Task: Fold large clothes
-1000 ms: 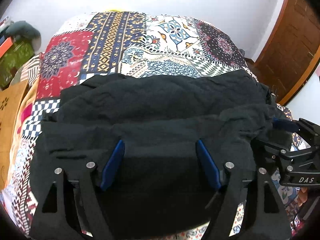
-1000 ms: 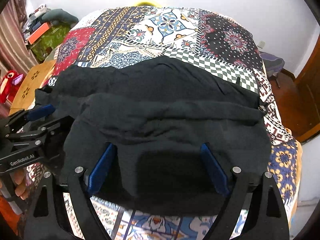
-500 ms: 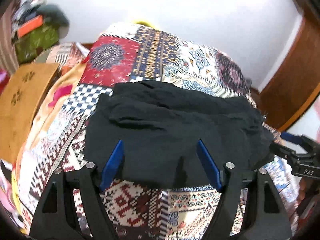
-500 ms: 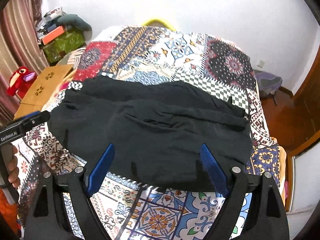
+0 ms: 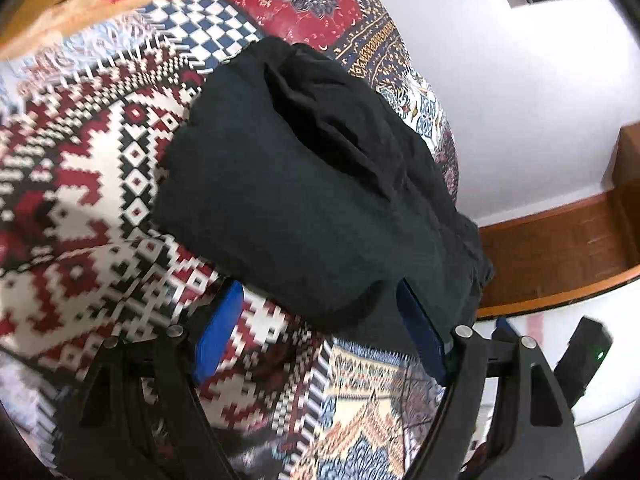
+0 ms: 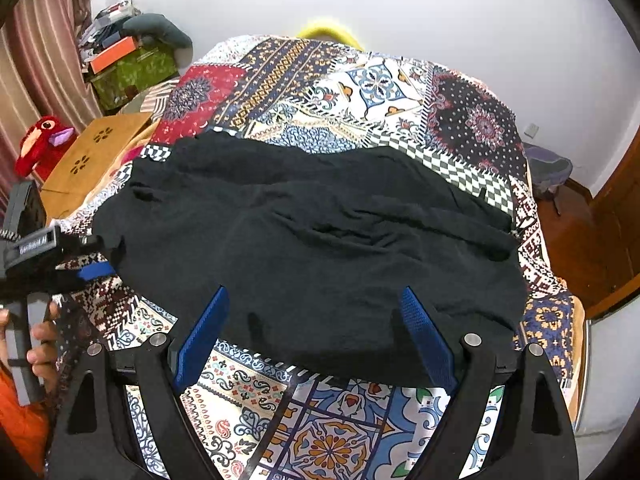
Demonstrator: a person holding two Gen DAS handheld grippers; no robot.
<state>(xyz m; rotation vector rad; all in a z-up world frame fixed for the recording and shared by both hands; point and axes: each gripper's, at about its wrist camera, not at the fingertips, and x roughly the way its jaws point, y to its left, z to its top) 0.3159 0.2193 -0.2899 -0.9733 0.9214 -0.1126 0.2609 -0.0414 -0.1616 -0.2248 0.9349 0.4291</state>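
A large black garment (image 6: 312, 248) lies folded in a wide band across the patchwork bedspread (image 6: 360, 84). In the left wrist view the garment (image 5: 304, 184) runs away from its left end. My left gripper (image 5: 320, 322) is open and empty, its blue pads at the garment's near left edge. It also shows at the left of the right wrist view (image 6: 94, 270). My right gripper (image 6: 316, 332) is open and empty, just above the garment's front edge.
A wooden side table (image 6: 94, 148) and a red plush toy (image 6: 42, 142) stand left of the bed. Boxes and clutter (image 6: 128, 60) are piled at the back left. A wooden door (image 6: 616, 216) is to the right. A white wall lies behind.
Both grippers have let go of the garment and pulled back from it. The left gripper has swung round to the garment's left end. The folded garment now lies flat on the bed.
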